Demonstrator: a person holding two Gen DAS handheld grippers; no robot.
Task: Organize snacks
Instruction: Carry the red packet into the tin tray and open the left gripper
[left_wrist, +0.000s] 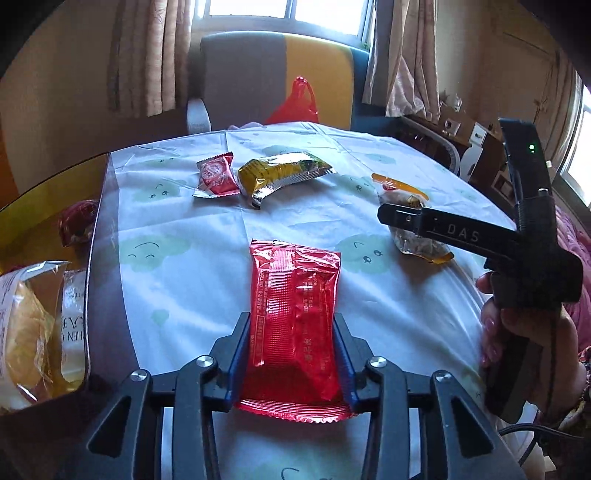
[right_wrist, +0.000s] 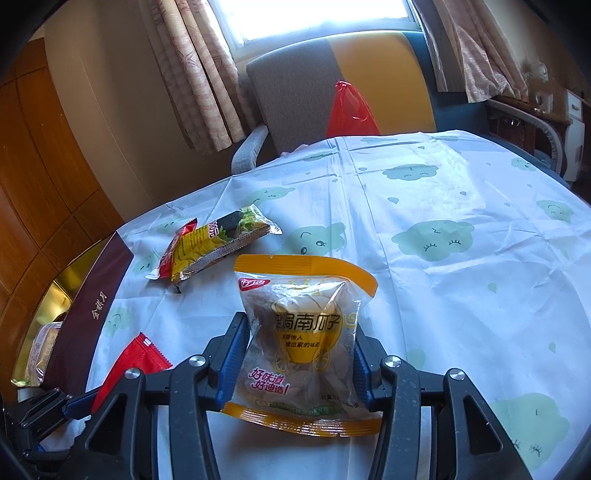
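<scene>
A: L gripper (left_wrist: 291, 341) status?

B: Fingers clamped on red foil packet (left_wrist: 293, 332), one blue pad each side, packet lengthwise betw. them, just above the tablecloth (left_wrist: 184, 266).

A: R gripper (right_wrist: 301, 352)?

B: Same deal. Fingers pressed on both sides of the orange-edged clear snack bag (right_wrist: 306, 339); brownish pieces show thru the film. Bag is right of the red foil packet, seen from L wrist cam.

A: Landmark?

B: Using the gold-lined box (left_wrist: 48, 280), dark rim, at table's left edge. Inside it: pale wrapped snack (left_wrist: 29, 325) near front, small red wrapped item (left_wrist: 79, 221) further back. Red foil packet sits right of box, near it but apart.

A: Loose snacks?

B: Two, right of box & toward far side of table: small red packet (left_wrist: 216, 177), and a yellow-and-silver packet (left_wrist: 284, 171) touching it on the side away from the box. Both flat on cloth.

A: Beyond table?

B: Grey/yellow chair (left_wrist: 277, 77), red plastic bag (left_wrist: 295, 101) in front of it. Curtains (left_wrist: 147, 55) either side of window.
</scene>
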